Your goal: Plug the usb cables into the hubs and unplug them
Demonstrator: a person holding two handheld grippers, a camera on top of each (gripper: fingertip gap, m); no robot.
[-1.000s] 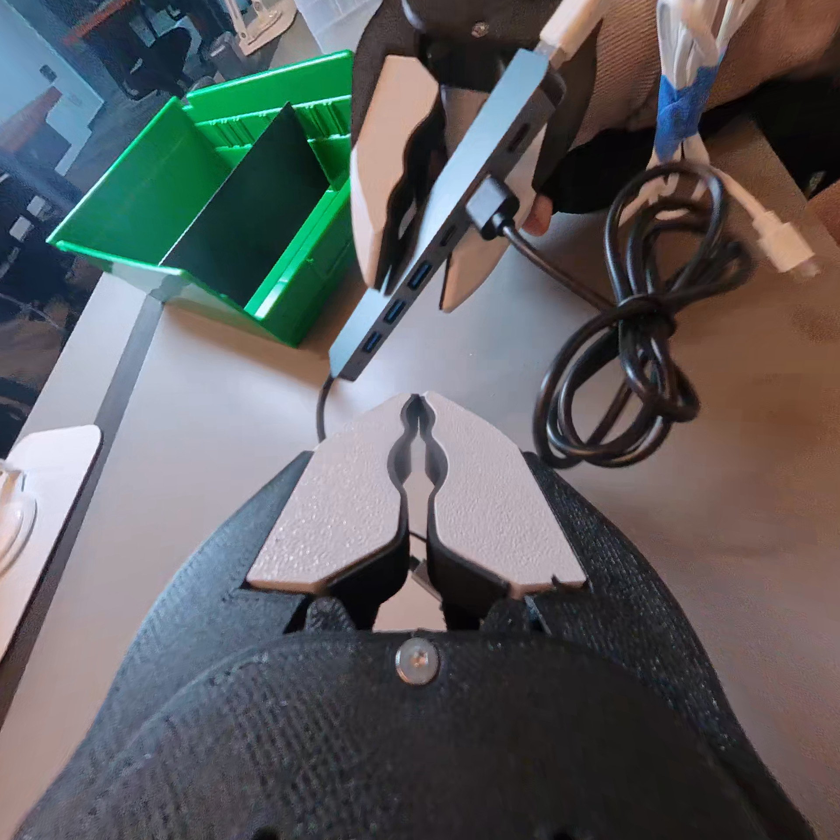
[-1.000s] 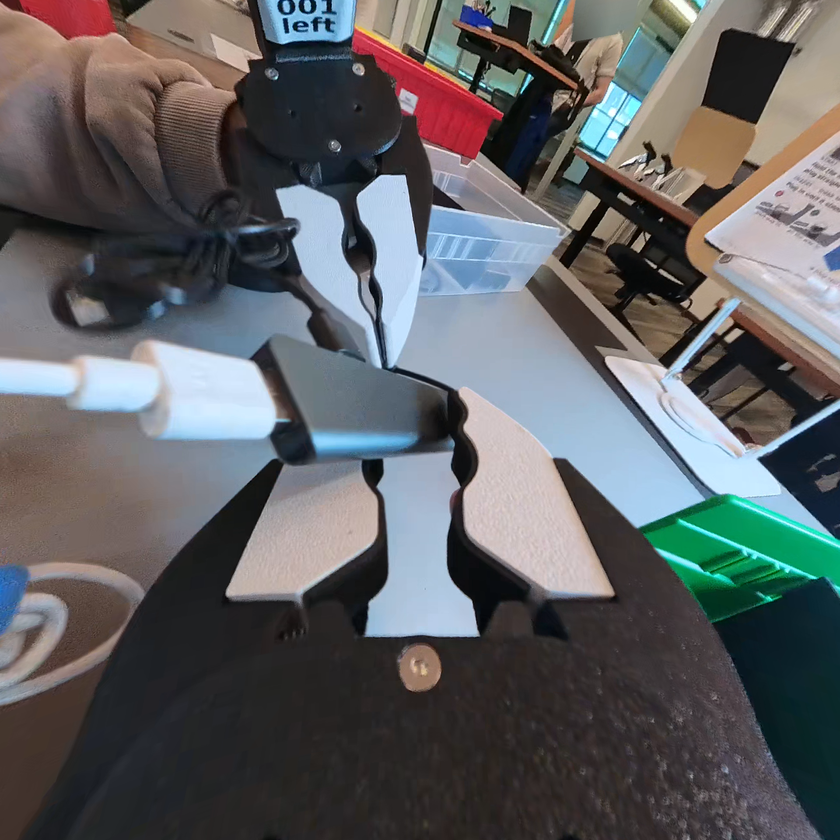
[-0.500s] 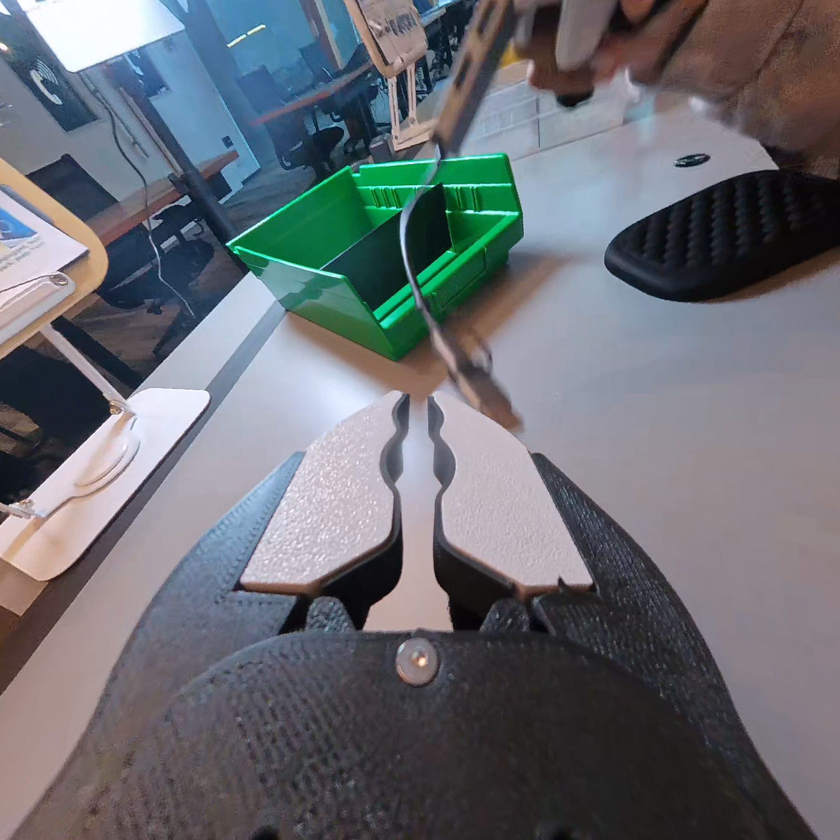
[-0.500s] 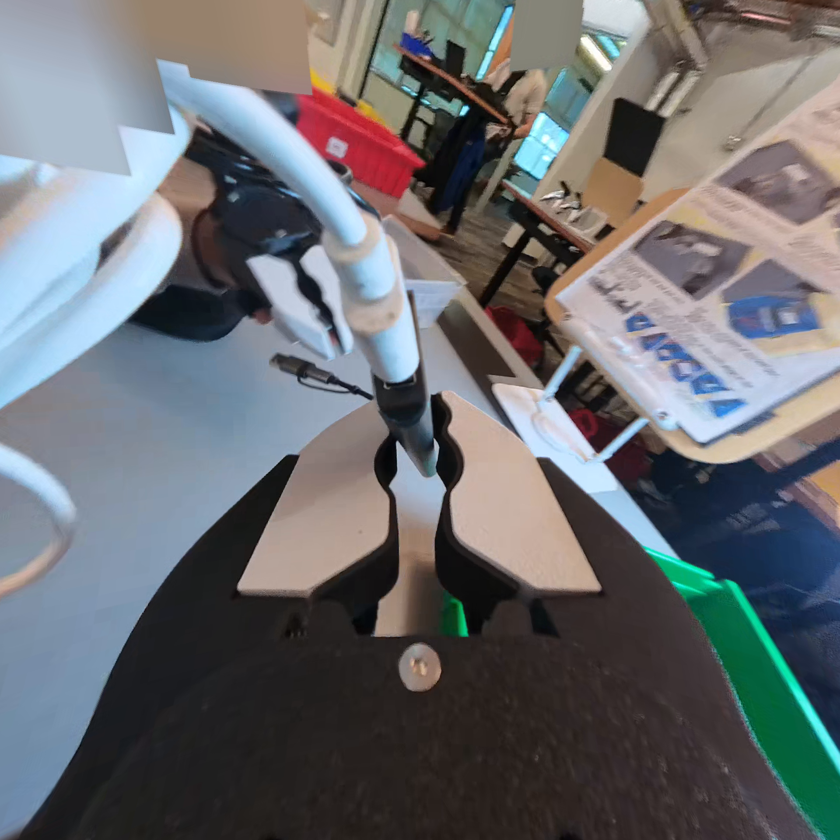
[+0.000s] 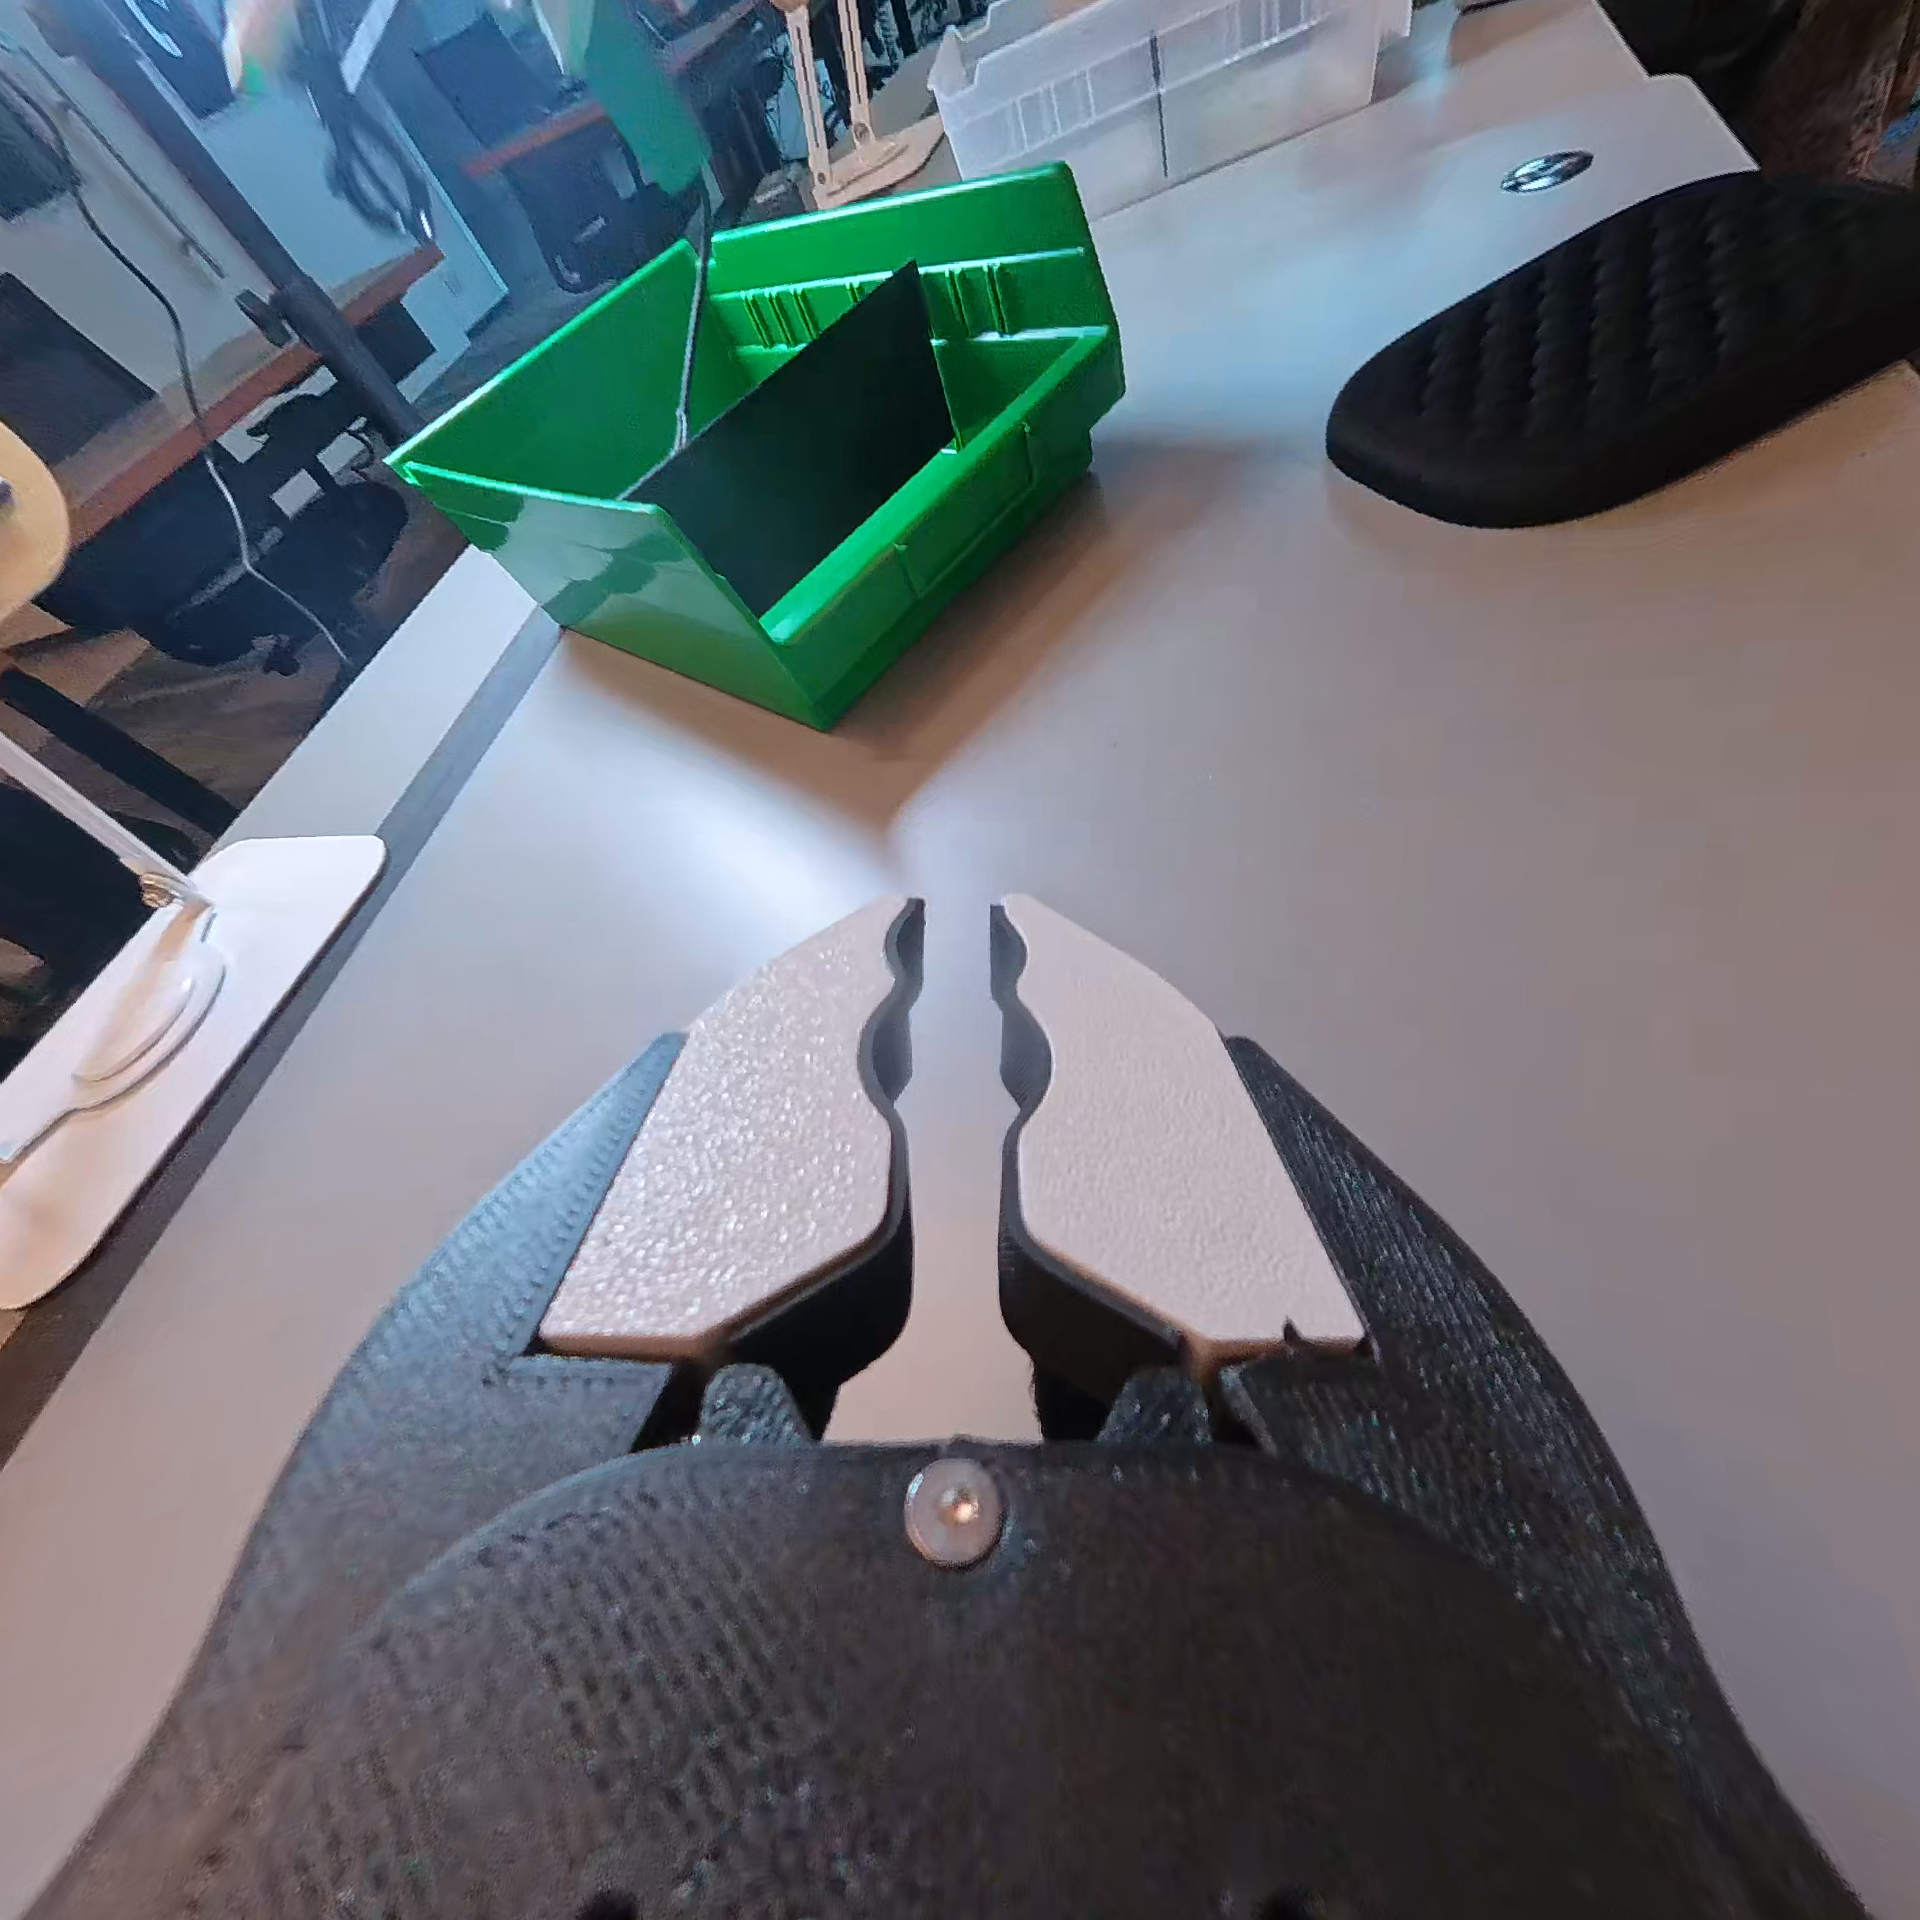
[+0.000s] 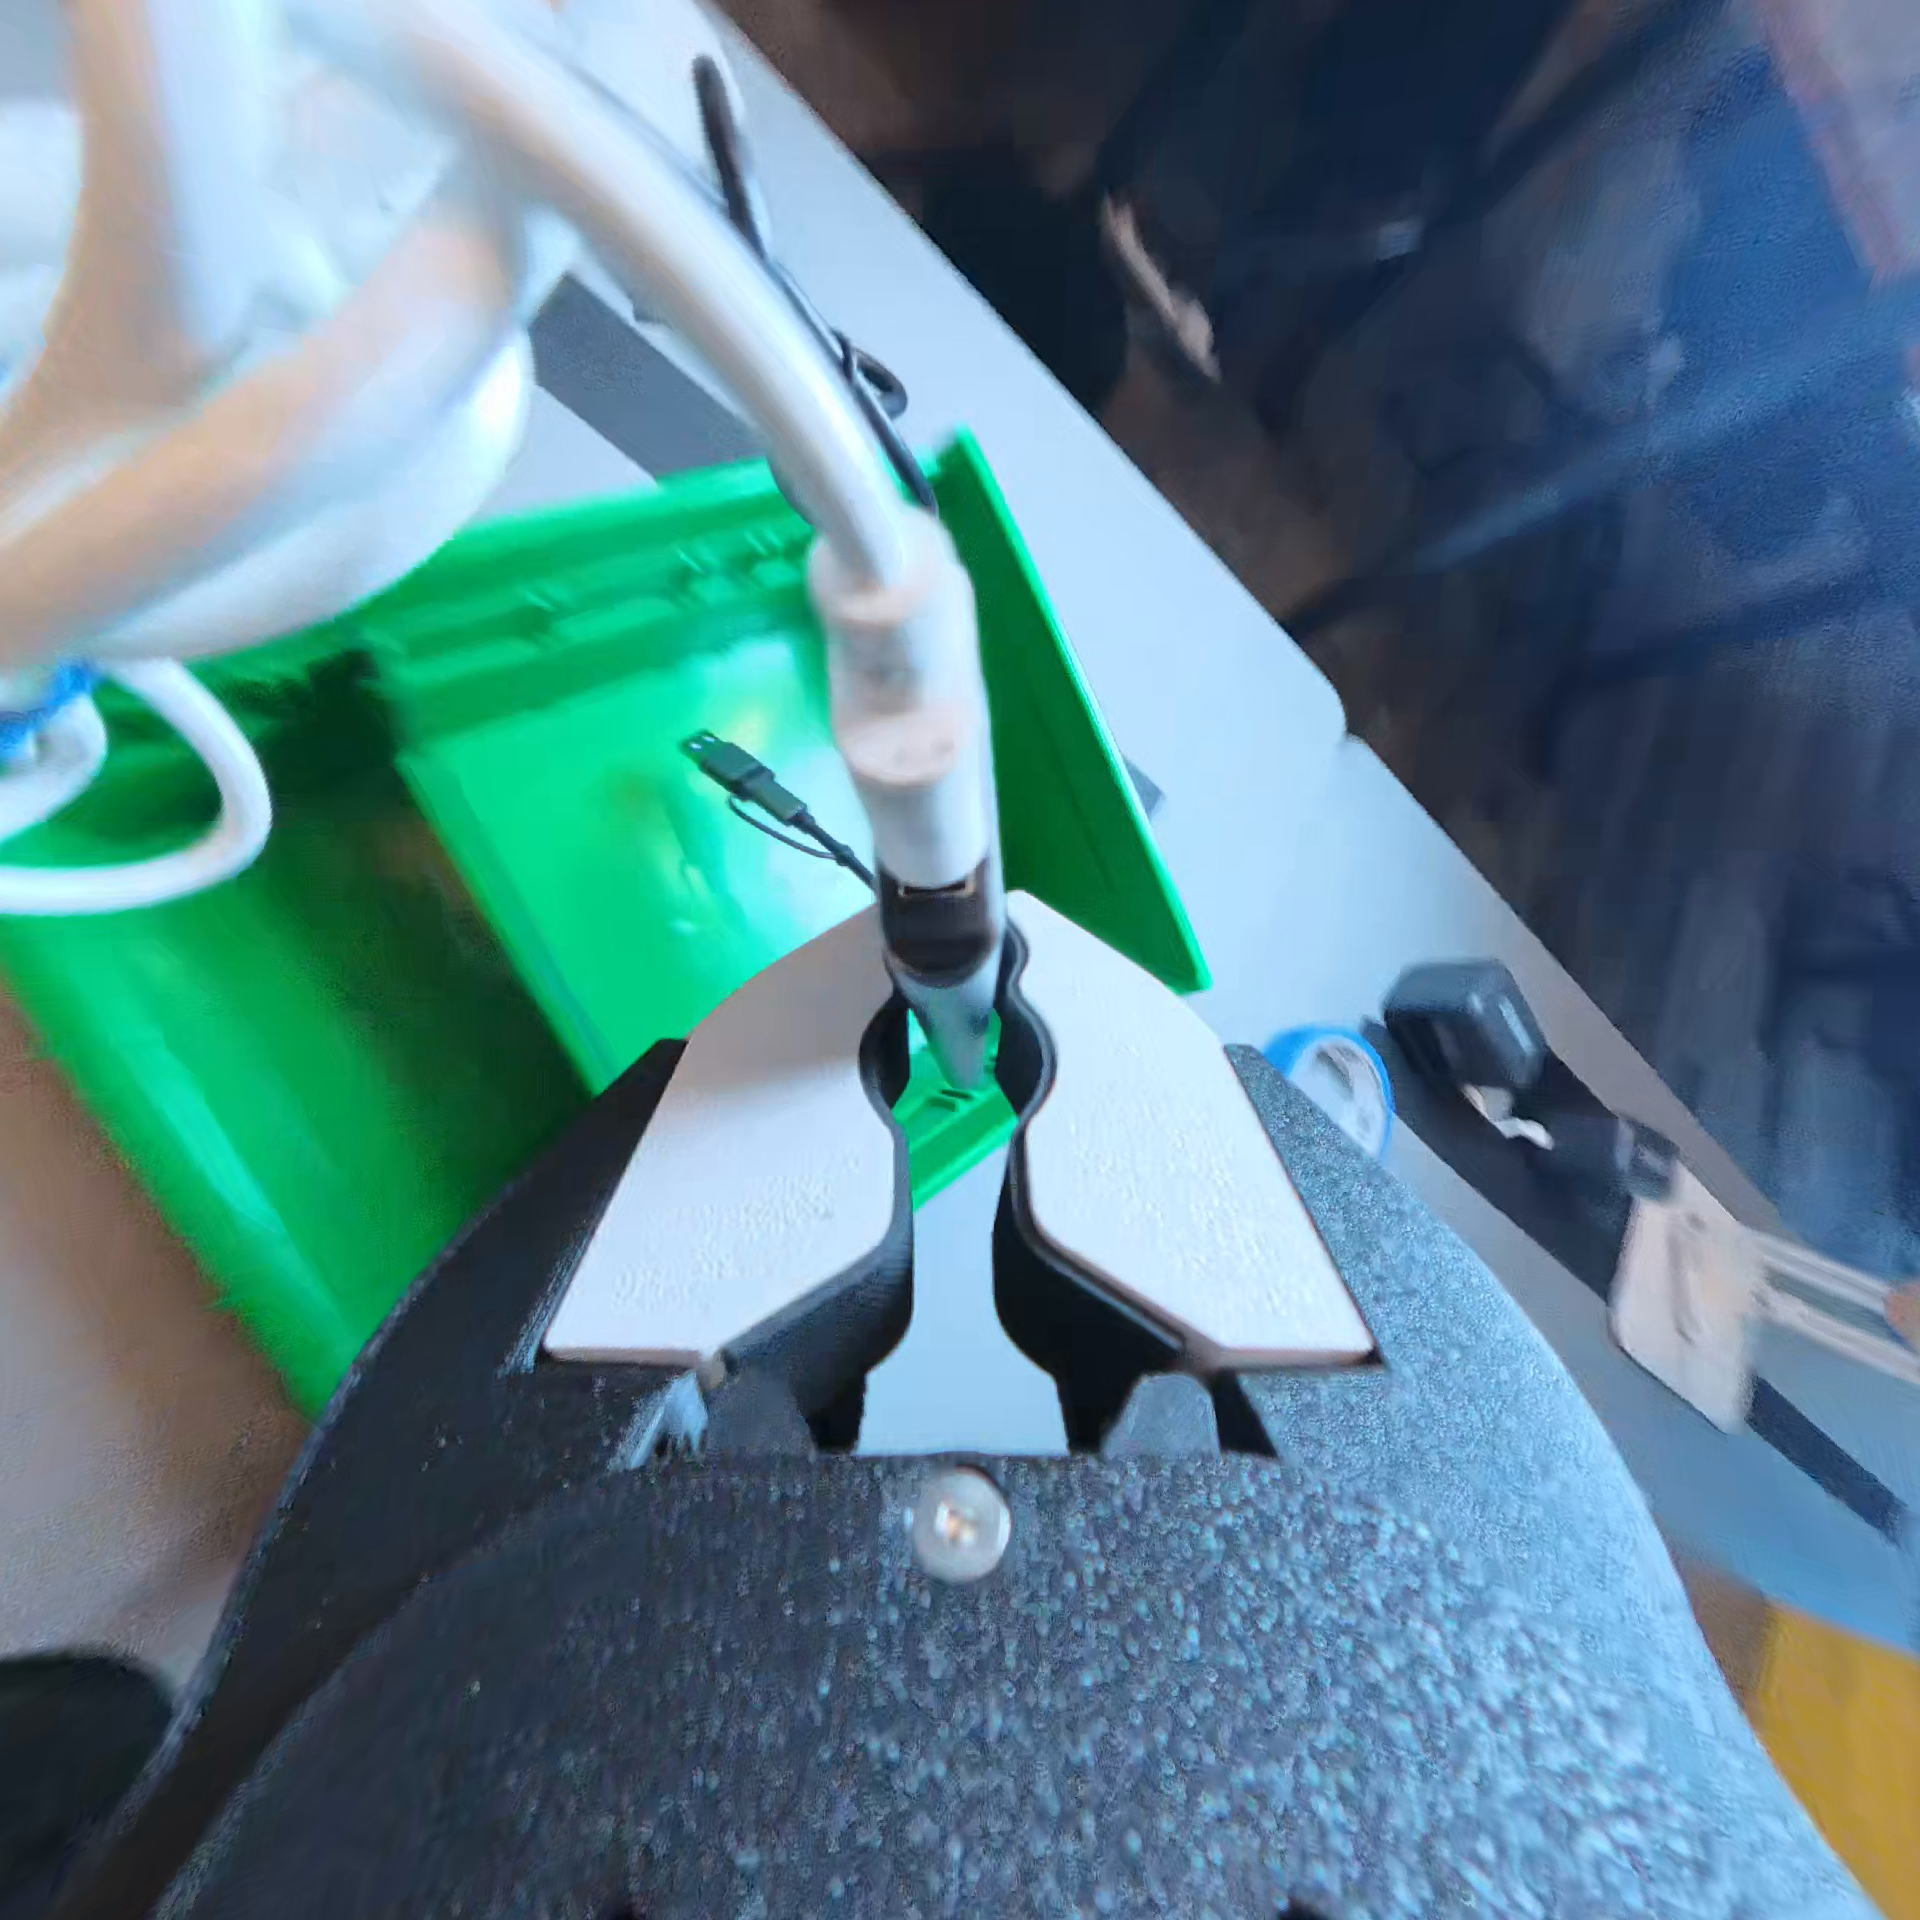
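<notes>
My right gripper (image 6: 951, 966) is shut on the end of a slim grey USB hub (image 6: 951, 1003) and holds it in the air above the green bin (image 6: 312, 987). A white USB cable's plug (image 6: 914, 748) sits in the hub's end, and its coiled cable (image 6: 260, 343) hangs close at the upper left. The hub's thin black lead with its plug (image 6: 748, 774) dangles over the bin. My left gripper (image 5: 956, 914) is open by a narrow gap and empty, low over the grey table (image 5: 1351, 831). In the left wrist view a thin cord (image 5: 691, 312) hangs into the green bin (image 5: 623, 561).
A black padded rest (image 5: 1621, 353) lies at the right of the table. A clear plastic bin (image 5: 1143, 83) stands behind the green one. A white stand base (image 5: 156, 1018) sits past the table's left edge. A blue tape roll (image 6: 1335, 1081) lies near the far edge. The tips of one gripper are about 40 cm away from the tips of the other.
My right gripper has lifted the hub with the white cable and swung it over the green bin. My left gripper has opened slightly and pulled away; the black cable bundle is out of view.
</notes>
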